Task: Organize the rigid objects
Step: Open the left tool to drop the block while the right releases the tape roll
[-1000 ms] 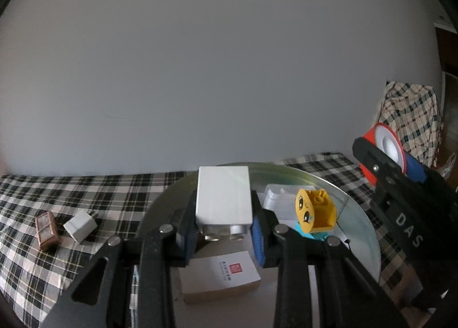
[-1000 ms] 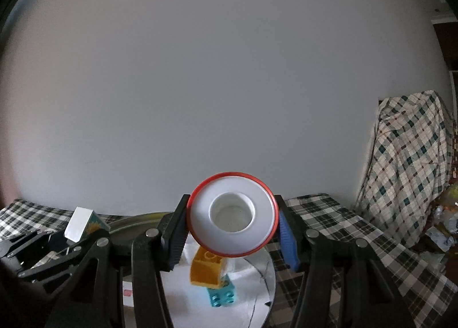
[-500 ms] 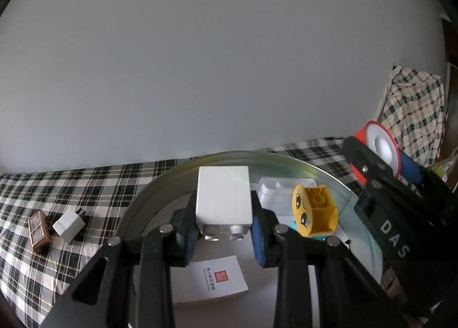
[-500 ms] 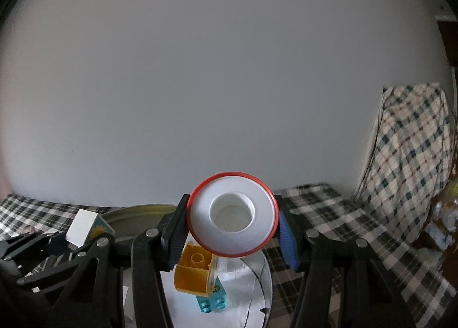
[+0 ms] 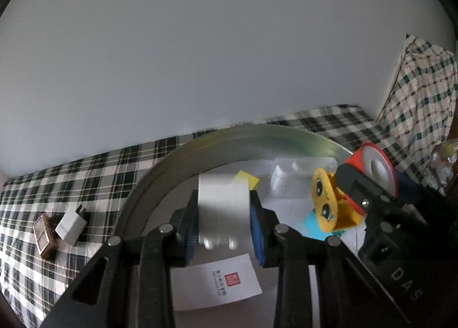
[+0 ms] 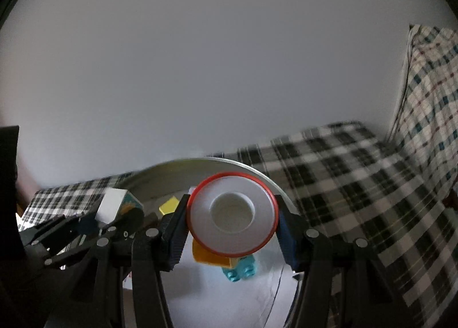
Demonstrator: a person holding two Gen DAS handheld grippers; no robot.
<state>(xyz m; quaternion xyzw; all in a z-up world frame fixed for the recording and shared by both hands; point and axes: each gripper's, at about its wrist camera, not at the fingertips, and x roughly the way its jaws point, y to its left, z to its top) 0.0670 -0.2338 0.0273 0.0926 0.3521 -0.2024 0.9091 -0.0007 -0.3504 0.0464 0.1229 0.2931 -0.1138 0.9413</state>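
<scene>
**Two grippers over the round tray, each with a piece between its jaws**

We see a checked cloth (image 5: 86, 173) covering the surface in front of a plain pale wall, with a round metal tray (image 5: 160, 167) resting on it.

Nearest in the left wrist view, the left gripper (image 5: 224, 227) has a white block (image 5: 223, 202) between its blue pads (image 5: 256, 233). The jaws have just been opening a little; the left pad sits against the block's side, while on the right we cannot tell whether the pad still presses. The block hangs above a white card with a red stamp (image 5: 220, 279) lying in the tray. Further in lie a yellow brick with a cartoon face (image 5: 329, 202), a teal brick (image 5: 312, 223) under it, and a white moulded piece (image 5: 289, 173).

In the right wrist view, the right gripper (image 6: 232, 227) is partly open and clamps a red-rimmed white ring (image 6: 232, 216) by its edges, above the yellow and teal bricks.

Only the left view shows what lies outside the tray: a white plug adapter (image 5: 70, 226) and a small brown box (image 5: 43, 233) just beside it on the cloth. Only the right view shows the ring's face head-on, and the block's coloured side.
</scene>
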